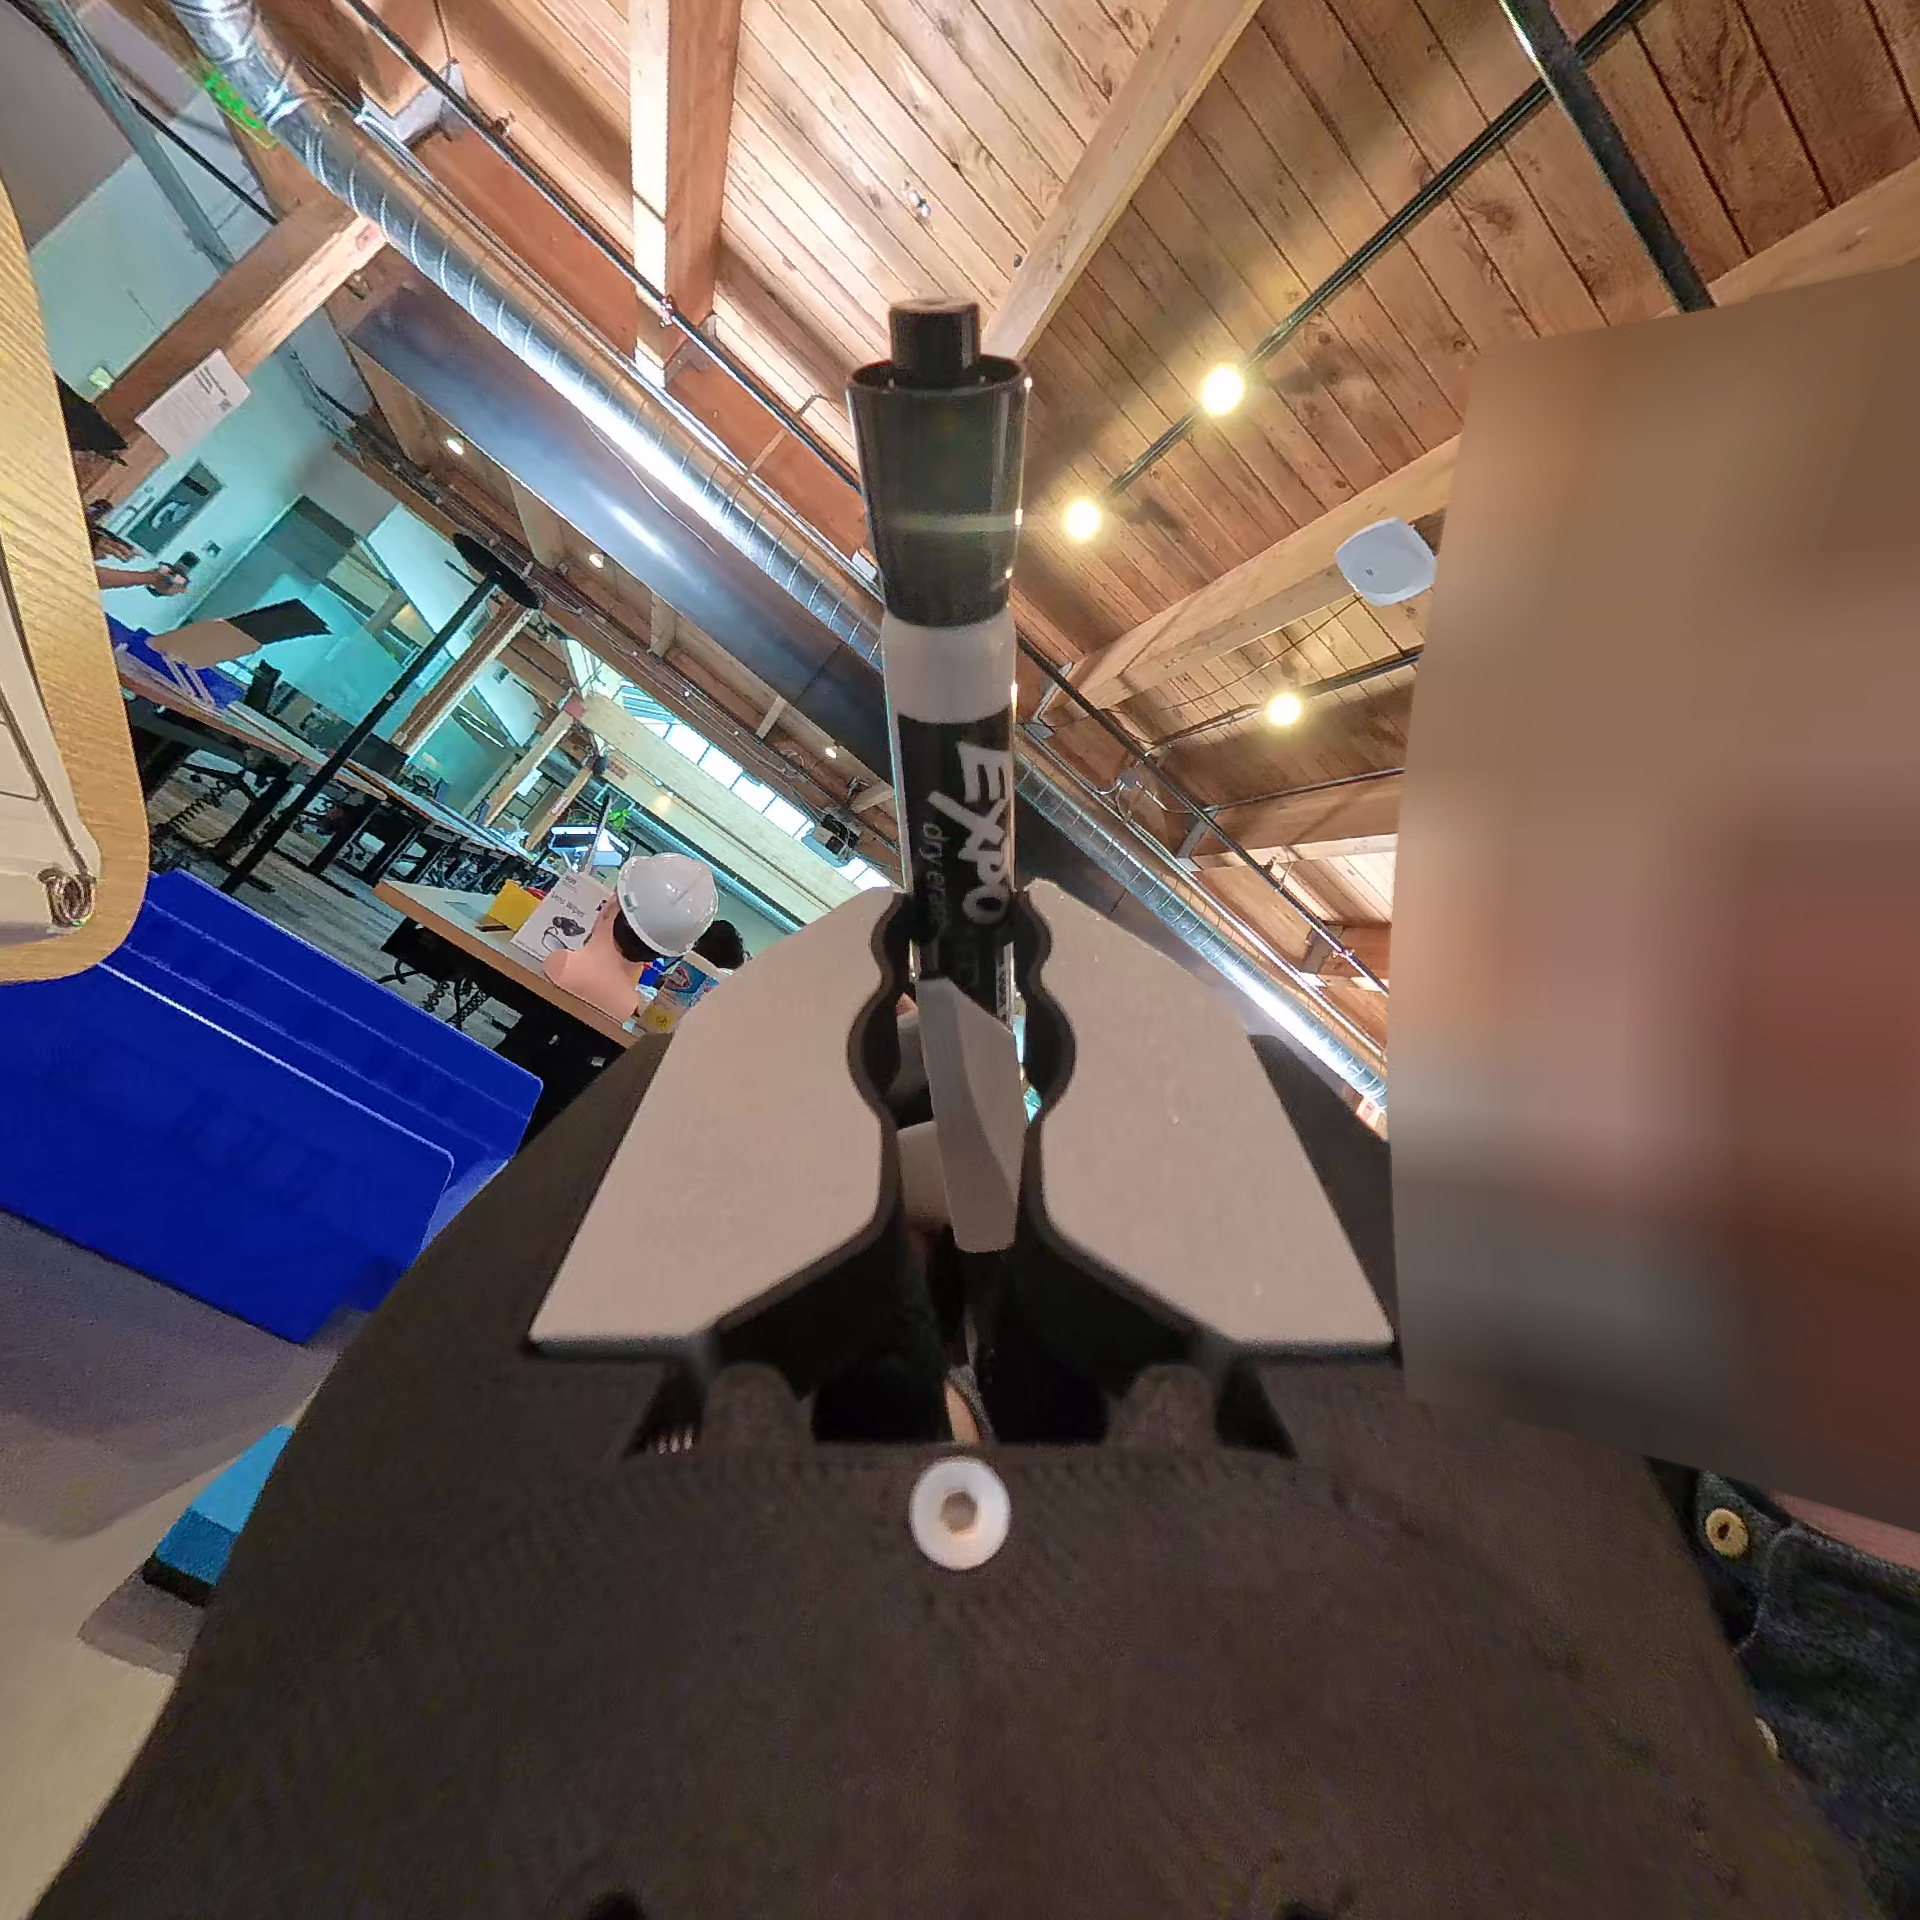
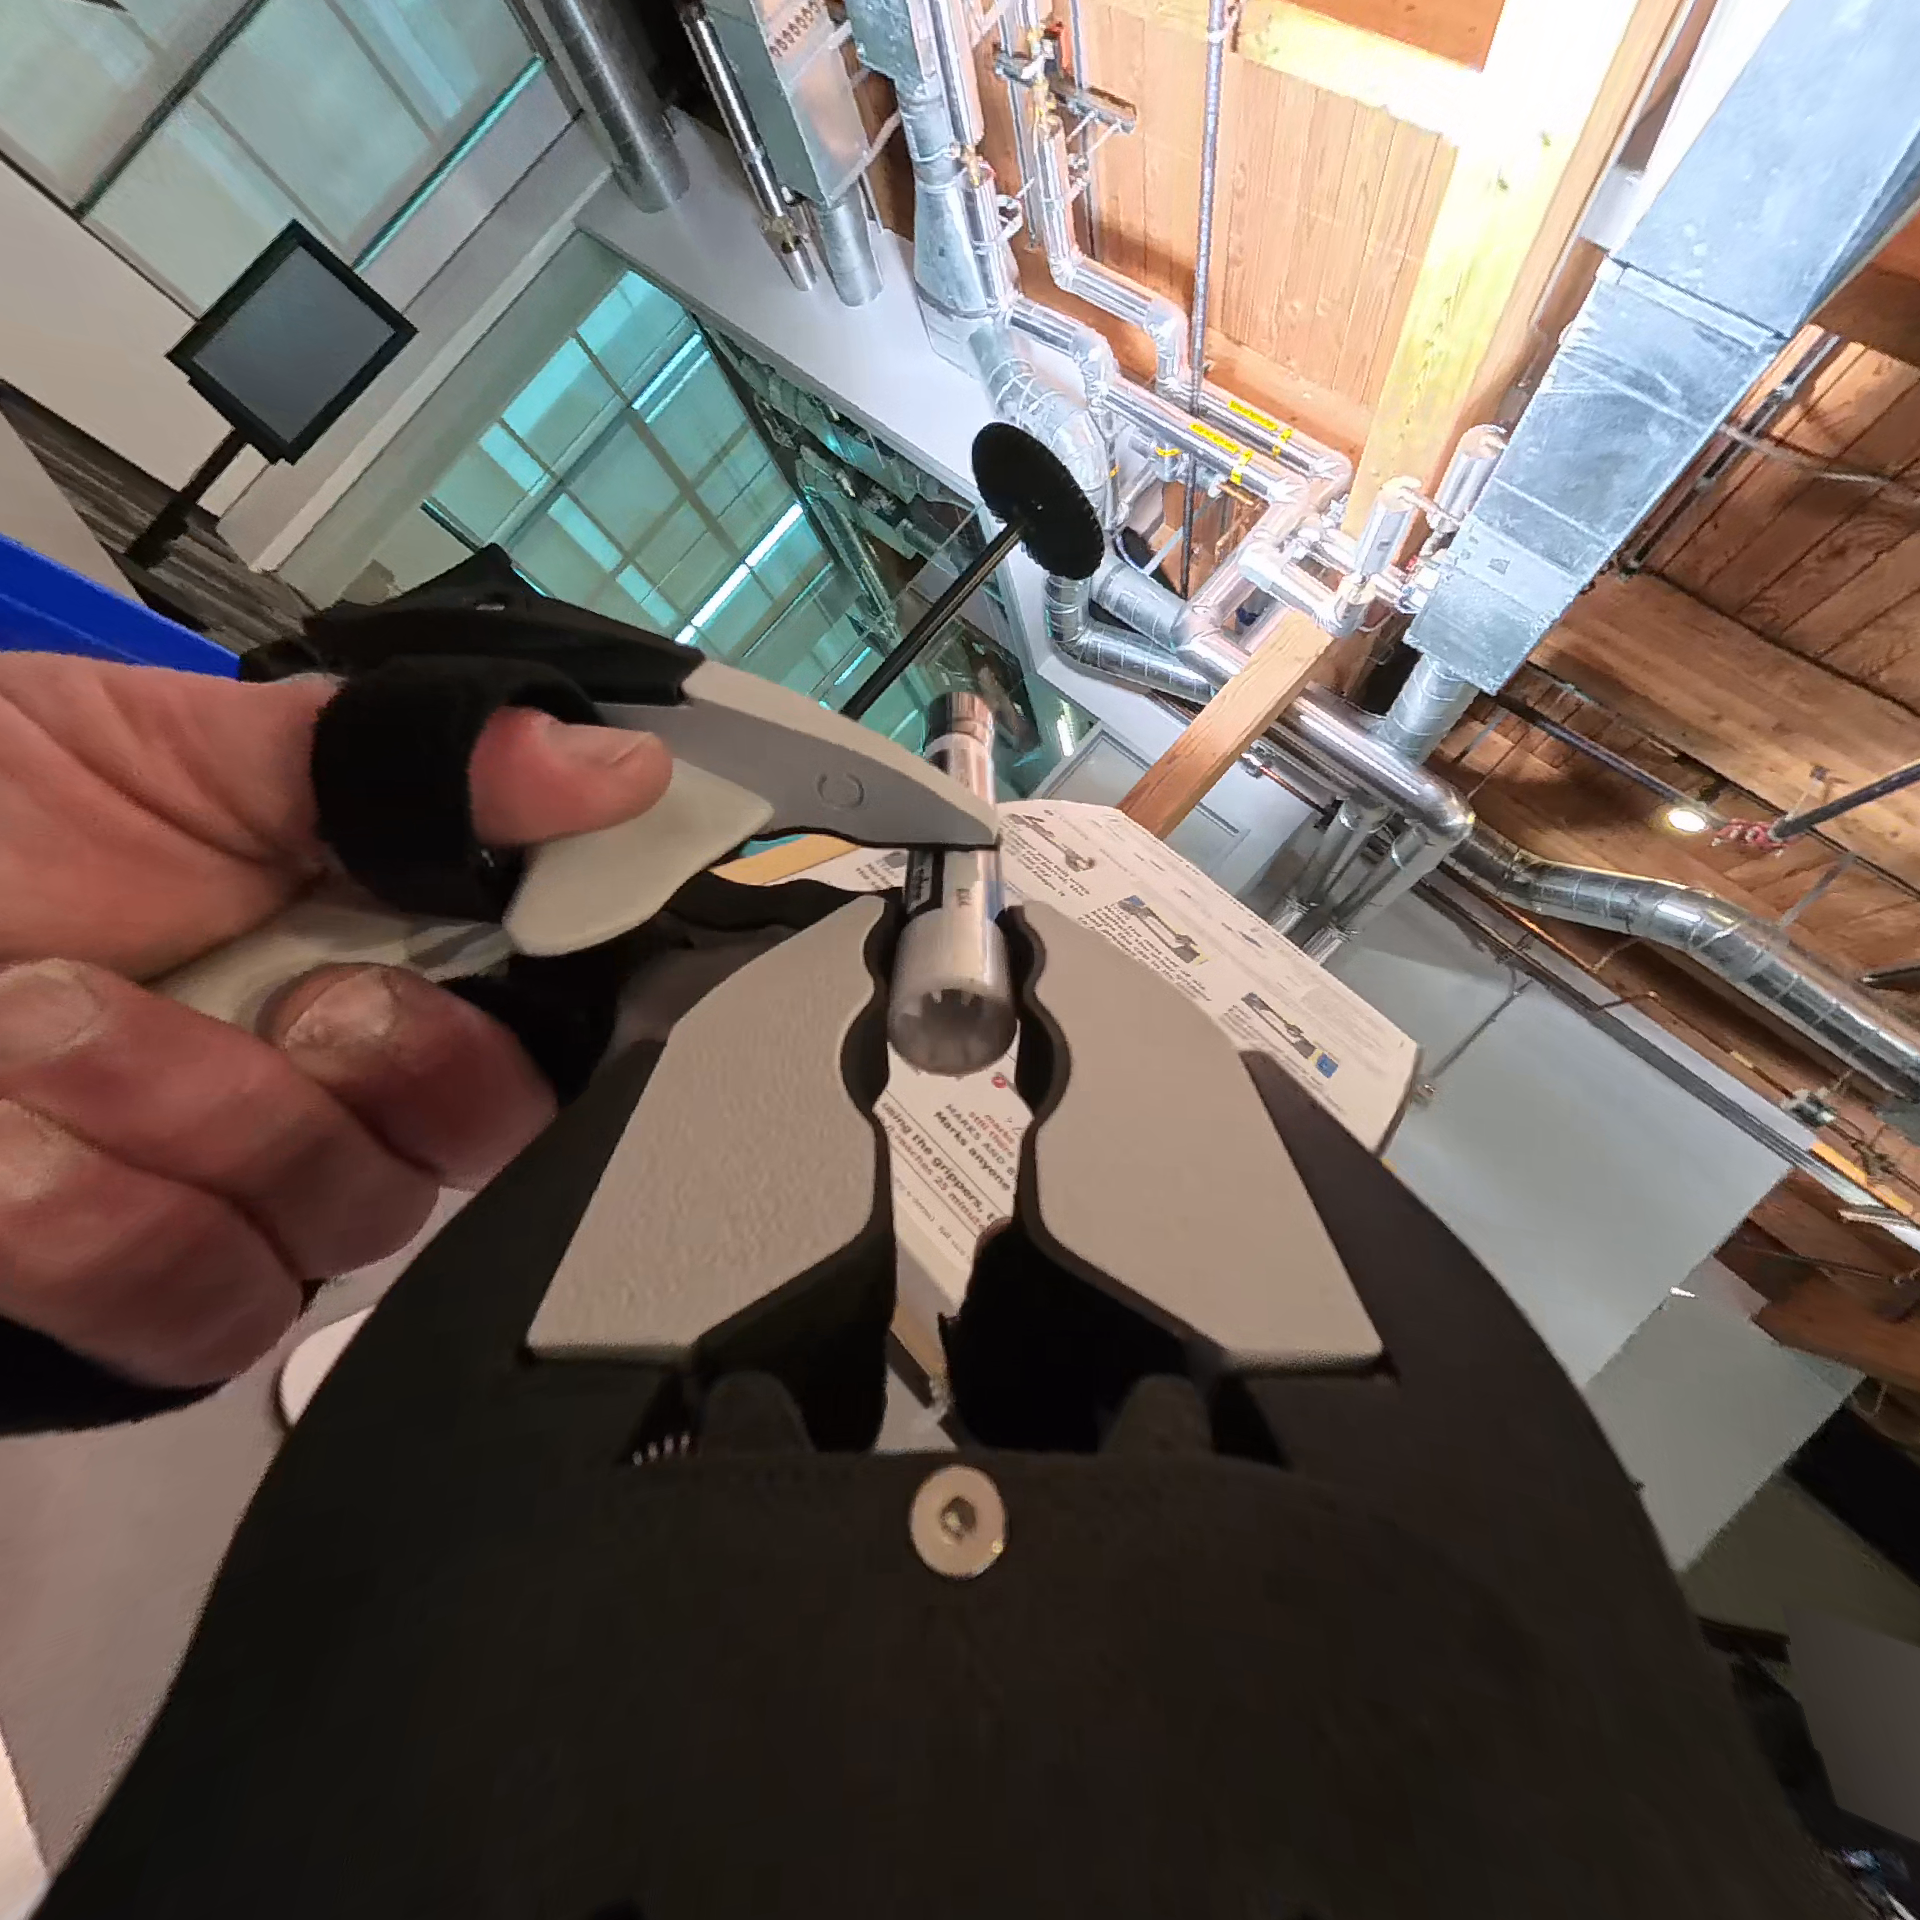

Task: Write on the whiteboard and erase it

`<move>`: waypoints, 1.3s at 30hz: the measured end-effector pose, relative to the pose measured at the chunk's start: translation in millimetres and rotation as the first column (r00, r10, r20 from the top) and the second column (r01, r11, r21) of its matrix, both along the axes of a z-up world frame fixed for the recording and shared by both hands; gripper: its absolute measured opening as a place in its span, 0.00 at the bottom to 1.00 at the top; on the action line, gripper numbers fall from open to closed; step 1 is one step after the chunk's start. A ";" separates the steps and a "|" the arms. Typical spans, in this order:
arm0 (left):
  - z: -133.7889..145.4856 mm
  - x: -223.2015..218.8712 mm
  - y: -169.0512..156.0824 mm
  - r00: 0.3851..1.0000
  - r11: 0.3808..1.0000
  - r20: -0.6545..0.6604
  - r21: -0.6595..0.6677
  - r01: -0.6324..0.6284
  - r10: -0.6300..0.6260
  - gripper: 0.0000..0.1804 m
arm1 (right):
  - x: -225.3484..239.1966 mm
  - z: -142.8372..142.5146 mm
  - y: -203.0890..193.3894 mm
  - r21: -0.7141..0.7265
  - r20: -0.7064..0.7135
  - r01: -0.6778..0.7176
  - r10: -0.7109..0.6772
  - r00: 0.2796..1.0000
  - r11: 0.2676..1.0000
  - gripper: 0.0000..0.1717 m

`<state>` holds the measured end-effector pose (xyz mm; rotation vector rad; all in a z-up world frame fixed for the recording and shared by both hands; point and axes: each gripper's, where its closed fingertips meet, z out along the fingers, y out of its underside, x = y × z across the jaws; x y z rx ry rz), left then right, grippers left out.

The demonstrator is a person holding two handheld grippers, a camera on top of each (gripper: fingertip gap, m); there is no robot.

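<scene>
Both grippers point up at the ceiling; no whiteboard in either view, so I can't tell where it lies rel. to you.

Your left gripper point(image 1: 961, 925) is nearly closed, fingers point(image 1: 790, 1039) pinching the black dry-erase marker point(image 1: 951, 665) at mid-barrel, cap end up and well clear of the tips. In the right wrist view that same marker point(image 2: 951, 987) sits butt-end toward the lens, in the notch of your right gripper point(image 2: 951, 971), also nearly closed with both pads against the barrel. So two grips on one marker, cap on.

Risks, as I judge them:
- Cap not pulled: no writing possible till it's off.
- Opposing pulls w/ both jaws clamped could twist the barrel out of one notch and drop it.
- Left grip is mid-barrel on a round body; the marker may pivot under writing pressure.
- Your hand point(image 2: 208, 935) is close by the left jaw: pinch hazard.
</scene>
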<state>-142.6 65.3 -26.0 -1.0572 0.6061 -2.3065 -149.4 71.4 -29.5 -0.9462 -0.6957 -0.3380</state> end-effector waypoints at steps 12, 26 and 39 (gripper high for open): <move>5.5 -11.0 12.9 0.999 0.998 0.017 0.036 -0.051 0.051 0.11 | -1.4 -6.3 -5.7 -0.127 0.068 -0.246 0.256 0.964 0.961 0.12; -11.2 4.0 2.1 1.000 0.999 -0.022 -0.041 -0.009 0.008 0.11 | -2.6 -13.0 -0.5 -0.112 0.106 -0.204 0.216 0.971 0.973 0.14; -11.1 3.9 -0.2 1.000 0.998 -0.011 -0.057 0.003 -0.003 0.11 | -3.4 -14.2 0.4 -0.107 0.100 -0.198 0.209 0.973 0.974 0.13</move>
